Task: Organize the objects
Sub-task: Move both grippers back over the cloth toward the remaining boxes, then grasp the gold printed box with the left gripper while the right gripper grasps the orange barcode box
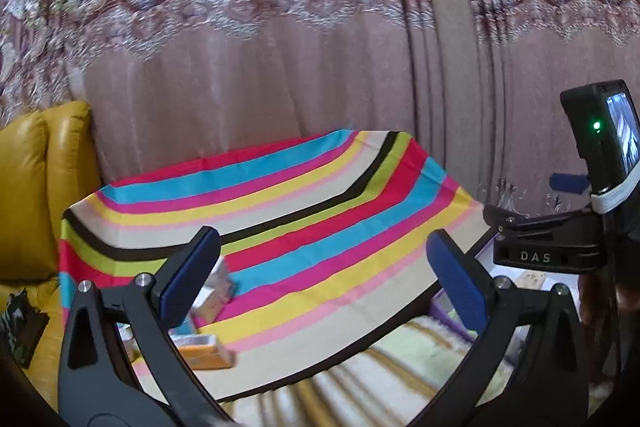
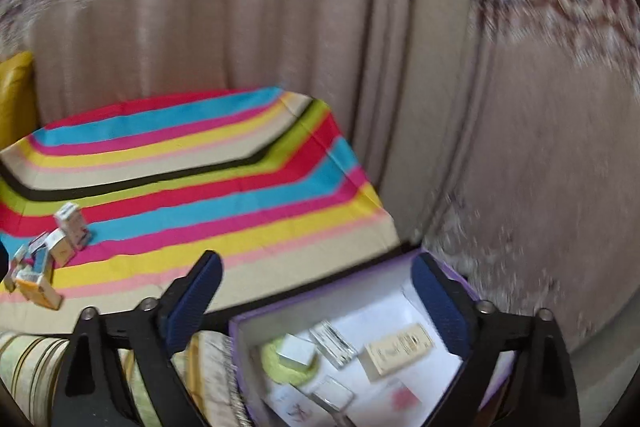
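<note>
Several small cartons (image 2: pixel 48 251) lie in a loose pile on the striped cloth (image 2: pixel 200 167) at the left. In the left wrist view a white carton (image 1: pixel 218 291) and an orange one (image 1: pixel 204 351) of that pile show just behind the left finger. My left gripper (image 1: pixel 324 247) hangs open above the cloth (image 1: pixel 320 187), holding nothing. My right gripper (image 2: pixel 316 267) is open too and empty, above the far rim of a purple box (image 2: pixel 320 291). Its white inside holds several small boxes, among them a beige one (image 2: pixel 400 351) and a clear one (image 2: pixel 332 343).
A pink patterned curtain (image 1: pixel 280 87) hangs close behind the table. A yellow leather seat (image 1: pixel 32 187) stands at the left. A cream and green striped fabric (image 1: pixel 400 367) lies in front of the table. The other tool's black housing with a small screen (image 1: pixel 600 135) is at the right edge.
</note>
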A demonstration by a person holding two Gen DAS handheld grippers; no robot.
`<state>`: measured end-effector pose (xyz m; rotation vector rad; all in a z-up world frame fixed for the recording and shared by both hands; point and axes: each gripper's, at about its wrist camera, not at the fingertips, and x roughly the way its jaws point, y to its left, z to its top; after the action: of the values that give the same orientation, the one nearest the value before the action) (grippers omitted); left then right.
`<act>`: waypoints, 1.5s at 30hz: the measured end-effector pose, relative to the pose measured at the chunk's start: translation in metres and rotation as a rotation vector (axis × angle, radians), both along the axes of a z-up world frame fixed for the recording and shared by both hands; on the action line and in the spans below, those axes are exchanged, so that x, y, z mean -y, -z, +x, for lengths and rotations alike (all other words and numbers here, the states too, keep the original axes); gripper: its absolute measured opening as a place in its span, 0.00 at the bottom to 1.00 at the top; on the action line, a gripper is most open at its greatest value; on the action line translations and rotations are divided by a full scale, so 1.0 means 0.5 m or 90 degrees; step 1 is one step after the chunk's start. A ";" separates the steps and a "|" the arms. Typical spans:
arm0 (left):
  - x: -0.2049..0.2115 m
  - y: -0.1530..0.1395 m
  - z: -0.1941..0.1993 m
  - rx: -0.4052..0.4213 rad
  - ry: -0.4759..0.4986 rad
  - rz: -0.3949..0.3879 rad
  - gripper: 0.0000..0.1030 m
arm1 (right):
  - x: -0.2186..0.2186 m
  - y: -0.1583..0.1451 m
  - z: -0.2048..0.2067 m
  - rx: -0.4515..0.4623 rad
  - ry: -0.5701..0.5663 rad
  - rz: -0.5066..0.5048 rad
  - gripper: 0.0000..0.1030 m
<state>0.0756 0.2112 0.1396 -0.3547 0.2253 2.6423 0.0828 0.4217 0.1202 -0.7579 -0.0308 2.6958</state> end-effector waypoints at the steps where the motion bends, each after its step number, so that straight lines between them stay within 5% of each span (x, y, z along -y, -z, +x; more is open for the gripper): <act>1: 0.022 0.001 -0.007 0.014 -0.015 -0.004 1.00 | 0.016 -0.003 -0.003 -0.008 -0.019 0.003 0.98; 11: 0.266 0.079 -0.067 0.143 -0.183 0.030 0.99 | 0.190 0.021 -0.067 0.047 -0.218 -0.040 0.99; 22: 0.495 0.194 -0.182 0.365 -0.247 0.285 0.88 | 0.375 0.113 -0.136 0.218 -0.358 -0.116 0.99; 32: 0.590 0.342 -0.316 0.577 -0.259 0.536 0.77 | 0.475 0.137 -0.179 0.267 -0.399 -0.117 0.99; 40: 0.568 0.362 -0.360 0.609 -0.257 0.531 0.74 | 0.514 0.165 -0.206 0.298 -0.402 -0.127 0.99; 43: 0.547 0.365 -0.376 0.625 -0.240 0.513 0.53 | 0.523 0.170 -0.217 0.302 -0.399 -0.139 0.99; 45: 0.537 0.360 -0.376 0.614 -0.238 0.492 0.52 | 0.528 0.173 -0.226 0.306 -0.393 -0.153 0.99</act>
<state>-0.1124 -0.0574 -0.0404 -1.3781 -1.2022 2.3036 -0.0301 0.1578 0.0338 -1.6978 -0.0658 3.0247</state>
